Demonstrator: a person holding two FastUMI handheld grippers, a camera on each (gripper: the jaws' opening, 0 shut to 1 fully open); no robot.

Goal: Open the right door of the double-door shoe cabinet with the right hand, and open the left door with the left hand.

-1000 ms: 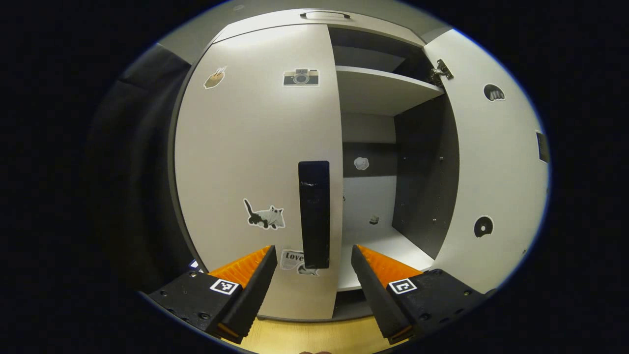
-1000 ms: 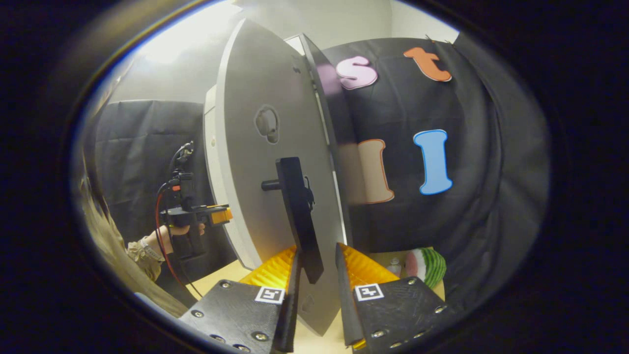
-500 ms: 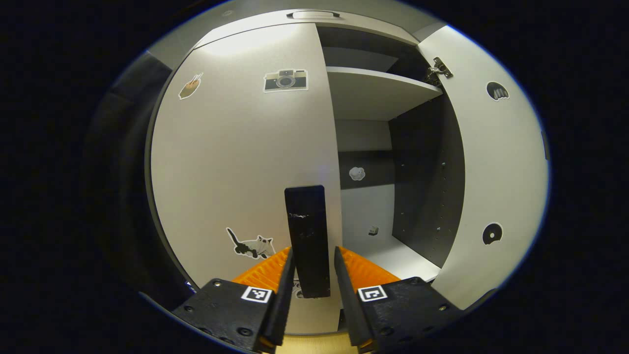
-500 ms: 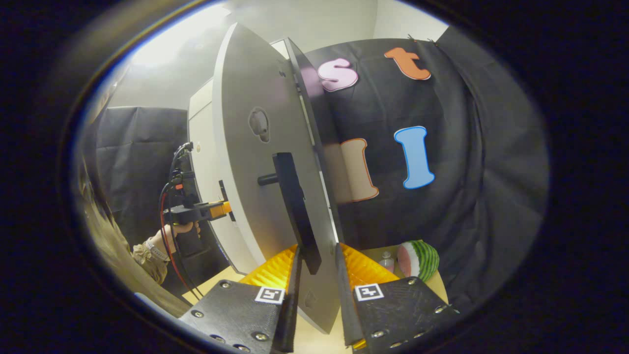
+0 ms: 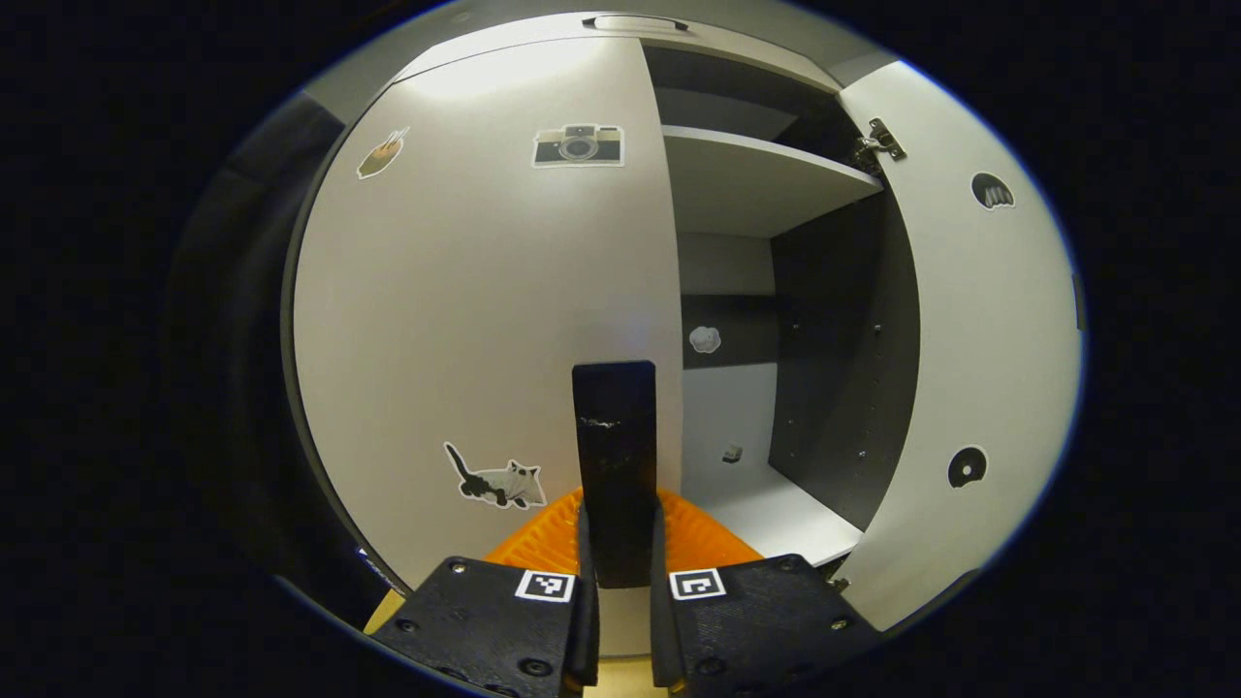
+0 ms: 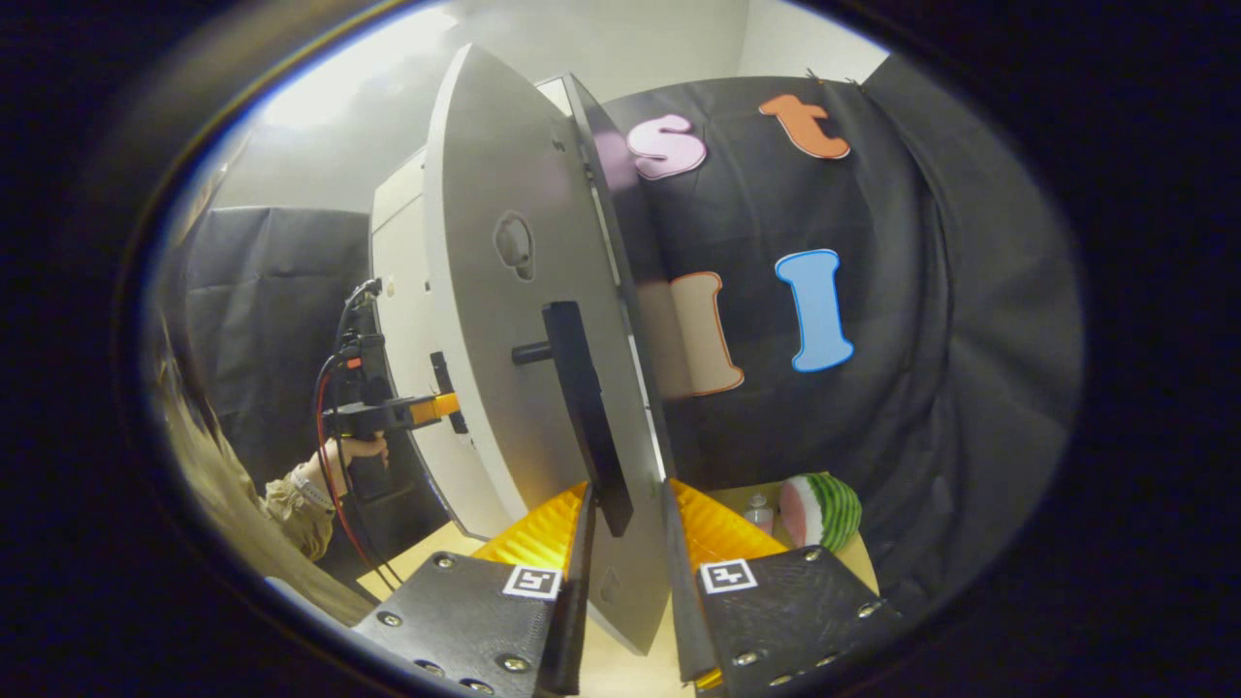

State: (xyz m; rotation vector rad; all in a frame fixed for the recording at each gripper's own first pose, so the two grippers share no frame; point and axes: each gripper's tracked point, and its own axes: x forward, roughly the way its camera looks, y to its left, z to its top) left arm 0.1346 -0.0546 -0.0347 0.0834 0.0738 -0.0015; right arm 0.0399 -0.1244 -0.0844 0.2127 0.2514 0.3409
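Left gripper view: the left tool (image 5: pixel 620 582) is closed on the black handle (image 5: pixel 615 456) of the left door (image 5: pixel 485 320), both fingers pressing its lower end. That door sits shut against the cabinet; the right door (image 5: pixel 970 339) stands swung open, baring a shelf (image 5: pixel 756 174).

Right gripper view: the right tool (image 6: pixel 625 572) is narrowed about the right door's handle (image 6: pixel 582 407); contact of the fingers cannot be told. A watermelon slice (image 6: pixel 822 509) lies on the counter (image 6: pixel 456 553).

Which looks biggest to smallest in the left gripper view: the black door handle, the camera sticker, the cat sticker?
1. Black bar-shaped door handle, clearly largest, though it is nearest the camera.
2. Cat sticker and camera sticker on the pale left door look about alike; I won't rank them.
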